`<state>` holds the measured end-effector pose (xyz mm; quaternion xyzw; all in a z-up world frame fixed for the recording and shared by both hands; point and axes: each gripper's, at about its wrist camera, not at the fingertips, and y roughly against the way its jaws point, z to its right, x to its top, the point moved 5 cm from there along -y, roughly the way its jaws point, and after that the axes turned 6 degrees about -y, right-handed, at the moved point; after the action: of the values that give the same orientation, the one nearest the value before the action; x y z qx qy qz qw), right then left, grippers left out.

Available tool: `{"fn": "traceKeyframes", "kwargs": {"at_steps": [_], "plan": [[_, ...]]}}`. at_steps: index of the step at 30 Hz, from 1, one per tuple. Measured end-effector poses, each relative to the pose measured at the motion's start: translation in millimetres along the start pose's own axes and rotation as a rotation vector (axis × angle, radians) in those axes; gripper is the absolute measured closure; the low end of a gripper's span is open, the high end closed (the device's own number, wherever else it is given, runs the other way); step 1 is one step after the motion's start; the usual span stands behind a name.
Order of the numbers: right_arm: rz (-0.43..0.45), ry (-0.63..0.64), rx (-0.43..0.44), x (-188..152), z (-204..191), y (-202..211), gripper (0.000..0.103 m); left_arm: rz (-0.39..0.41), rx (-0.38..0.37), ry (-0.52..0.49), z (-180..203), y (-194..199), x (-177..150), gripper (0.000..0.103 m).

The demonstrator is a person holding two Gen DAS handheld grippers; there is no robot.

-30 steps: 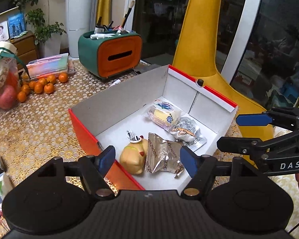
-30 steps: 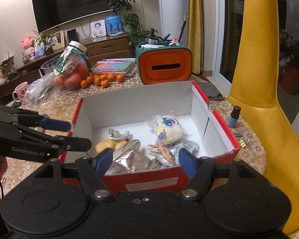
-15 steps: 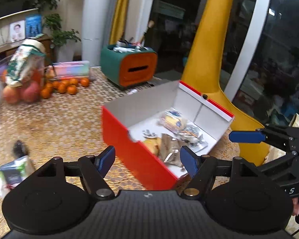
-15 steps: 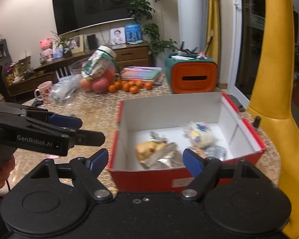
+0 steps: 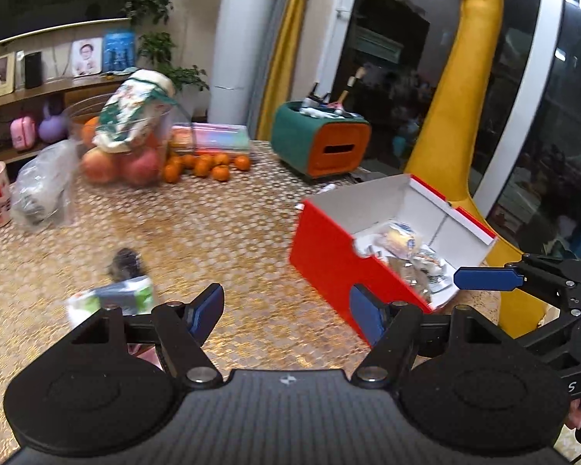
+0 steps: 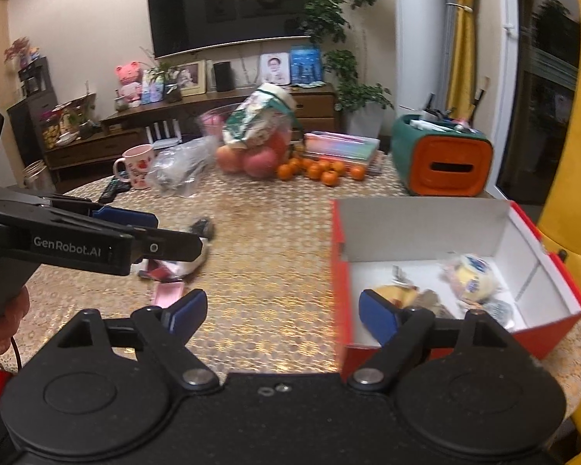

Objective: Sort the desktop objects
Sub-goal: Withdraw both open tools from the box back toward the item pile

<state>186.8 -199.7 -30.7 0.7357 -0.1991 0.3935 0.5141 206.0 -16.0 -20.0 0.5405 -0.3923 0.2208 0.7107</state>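
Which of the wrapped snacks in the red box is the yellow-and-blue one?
The round packet toward the red box's far right corner; the others beside it are silvery foil.

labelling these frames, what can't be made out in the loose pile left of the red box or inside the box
- Loose pile, right wrist view: mostly behind the left hand-held gripper; items unreadable.
- Green and white packet, left wrist view: motion-blurred, partly behind a finger.
- Dark object: blurred, unidentifiable.
- Red box contents: near ones hidden behind the right hand-held gripper's finger; labels too small.
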Motion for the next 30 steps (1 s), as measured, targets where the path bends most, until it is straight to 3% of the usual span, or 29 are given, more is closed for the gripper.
{"fn": "traceKeyframes", "kwargs": {"at_steps": [7,17,19,30], "plan": [[-0.005,0.02,0.028,-3,-34,-16,0.015,0.016,0.026,0.056,-39,13,-11,0.018],[0.011,0.101,0.065,-6,-78,-41,0.006,-0.001,0.063,0.121,-96,6,-19,0.01],[0.011,0.106,0.069,-6,-85,-47,0.006,-0.018,0.064,0.147,-109,0,-19,0.0],[-0.014,0.104,0.08,-9,-108,-93,0.005,-0.102,0.093,0.228,-160,-45,-24,0.0]]}}
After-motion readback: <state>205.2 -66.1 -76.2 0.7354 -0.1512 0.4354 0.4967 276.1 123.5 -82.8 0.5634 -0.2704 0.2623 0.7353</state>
